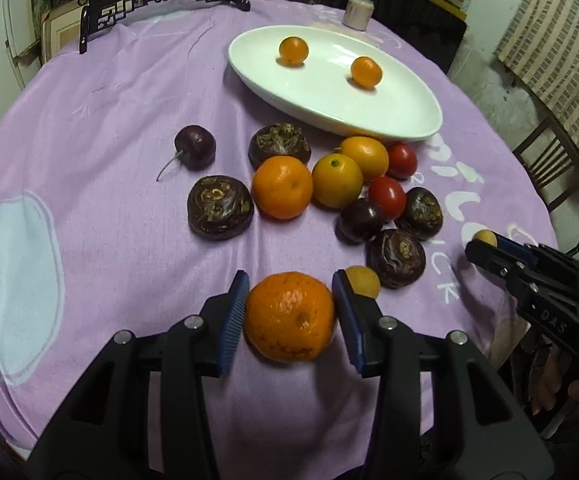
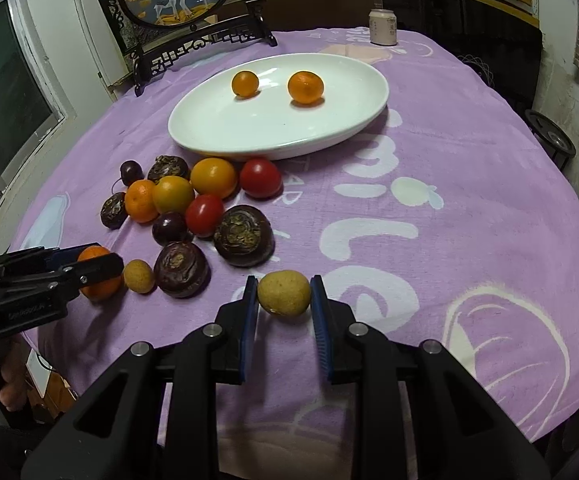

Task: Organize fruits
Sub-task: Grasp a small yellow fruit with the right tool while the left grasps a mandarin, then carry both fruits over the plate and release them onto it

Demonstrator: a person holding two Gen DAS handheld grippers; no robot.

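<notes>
Fruits lie heaped mid-frame on the purple printed tablecloth (image 1: 109,128). Left wrist view: the left gripper (image 1: 289,312) pinches a round orange mandarin (image 1: 289,316) at bottom centre; it could roll free if the grip slackens. Cloth letters are partly readable, "CK".

Right wrist view: the right gripper (image 2: 284,300) pinches a small tan round fruit (image 2: 284,293) at lower centre, which might slip in carrying to the white oval dish (image 2: 217,128). Cloth shows "mile".

Both views are dim and warm-toned, lit from overhead. The white plate (image 1: 389,120) carries soft glare, well beyond the fingers. Fruit cast short, soft shadows on the purple cloth (image 2: 469,200). Focus is fair near the fingertips; the gripper bodies below them look soft. Fisheye bending curves the edges, and the corners fall black.
</notes>
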